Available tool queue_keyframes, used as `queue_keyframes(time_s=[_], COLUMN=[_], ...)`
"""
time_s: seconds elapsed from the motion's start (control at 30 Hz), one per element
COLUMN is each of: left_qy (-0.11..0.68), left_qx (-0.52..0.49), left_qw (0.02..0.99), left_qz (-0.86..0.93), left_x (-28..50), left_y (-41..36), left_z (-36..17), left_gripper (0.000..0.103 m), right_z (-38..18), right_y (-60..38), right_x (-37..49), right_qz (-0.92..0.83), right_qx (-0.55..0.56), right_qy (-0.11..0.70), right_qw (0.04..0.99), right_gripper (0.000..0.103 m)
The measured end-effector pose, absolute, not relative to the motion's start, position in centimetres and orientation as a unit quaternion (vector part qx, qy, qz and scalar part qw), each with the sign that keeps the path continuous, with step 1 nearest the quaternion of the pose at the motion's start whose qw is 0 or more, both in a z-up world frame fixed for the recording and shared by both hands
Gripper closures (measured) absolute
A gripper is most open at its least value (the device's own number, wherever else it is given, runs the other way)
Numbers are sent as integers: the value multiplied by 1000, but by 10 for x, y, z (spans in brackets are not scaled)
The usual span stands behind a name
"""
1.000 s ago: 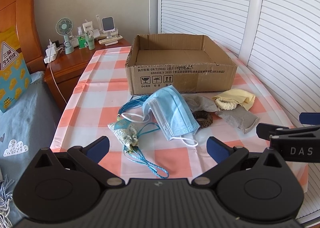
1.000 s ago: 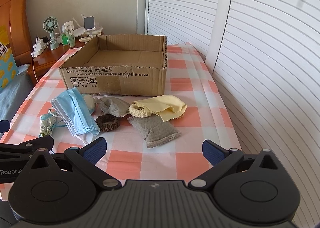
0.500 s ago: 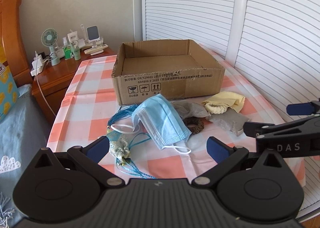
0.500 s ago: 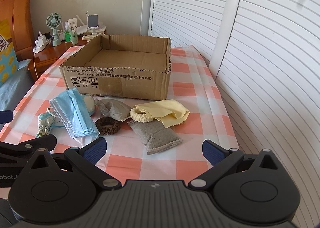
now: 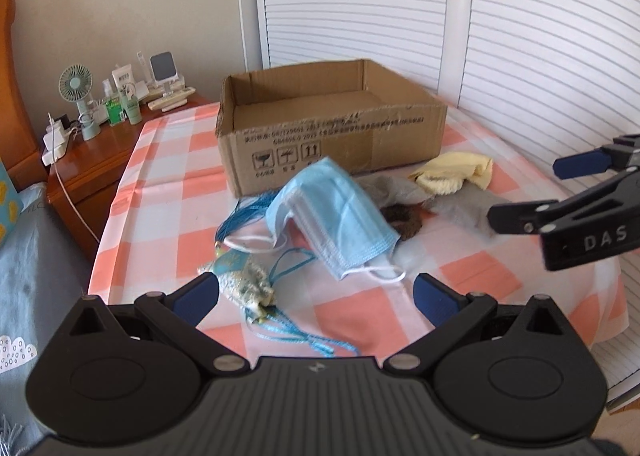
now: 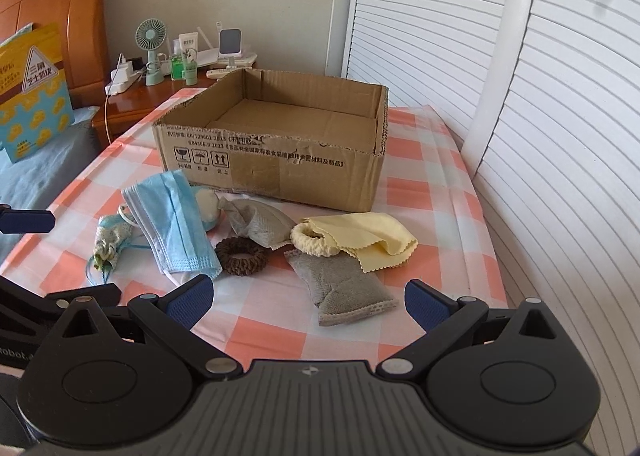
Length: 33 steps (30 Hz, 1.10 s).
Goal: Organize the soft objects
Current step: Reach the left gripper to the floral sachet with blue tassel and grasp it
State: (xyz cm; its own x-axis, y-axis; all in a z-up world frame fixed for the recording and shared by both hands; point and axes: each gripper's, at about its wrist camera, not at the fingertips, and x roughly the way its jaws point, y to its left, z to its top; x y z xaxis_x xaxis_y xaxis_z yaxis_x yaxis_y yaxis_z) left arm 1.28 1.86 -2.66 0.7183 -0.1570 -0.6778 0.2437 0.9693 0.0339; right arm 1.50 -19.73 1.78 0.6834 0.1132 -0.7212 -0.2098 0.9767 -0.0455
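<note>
Leftmost on the checked tablecloth (image 6: 420,192) lies a small patterned pouch (image 6: 107,238) with thin blue cords (image 5: 296,330) trailing toward the near edge, and just beside it a blue face mask (image 6: 172,226) is draped partly over a pale round soft thing (image 6: 208,206) that is too hidden to name. Next comes a brown scrunchie (image 6: 242,256), touching the mask's lower corner, with a grey fabric pouch (image 6: 260,226) behind it whose knotted end points at the mask. Further right a cream scrunchie (image 6: 314,242) sits against a folded yellow cloth (image 6: 376,240), and a second grey pouch (image 6: 342,288) lies in front of both, nearest the camera. Behind the whole row stands an open cardboard box (image 6: 276,168) (nothing shows on its floor), its printed front wall close to the soft items. The left gripper (image 5: 316,292) hovers above the near edge of the table over the patterned pouch and cords, its blue-tipped fingers spread wide with nothing between them. The right gripper (image 6: 306,298) hangs likewise spread and empty, low over the second grey pouch. Off to the left, past the table, a wooden nightstand (image 6: 132,106) carries a small green fan (image 6: 151,44) and some bottles, and white louvred doors (image 6: 560,116) fill the right side.
</note>
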Motion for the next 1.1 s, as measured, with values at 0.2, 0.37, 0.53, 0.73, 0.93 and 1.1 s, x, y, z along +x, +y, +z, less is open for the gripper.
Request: queue_keyframes(time_s=[0.2,0.37,0.53,0.73,0.93,1.1], left_qy=[394,411,430,426,418,414], left_qx=[48,46,31,37,43,39], left_qw=[912,905,897,898,900,902], left_qz=[-100,-98,-101,-106,-120,-118], left_x=[21,28,36,43,54,67], left_y=[34,39,45,49,52,53], left_z=[-52,-67,-77,-79,-80,-81], left_gripper=[1,1,1,0,0,0], right_z=[-4,-28,-49,-54,-57,-58], right_y=[-202,-207,-212,-210,-215,-214], right_x=[19,24,30,34,32,31], right_qz=[103,114,122,144,152,149], right_qx=[-80,-80,-68,-86,-82,-82], right_qy=[405,433,458,449,428,425], right_qw=[905,890,878,877,887,889], right_gripper=[0,0,0,0,0,0])
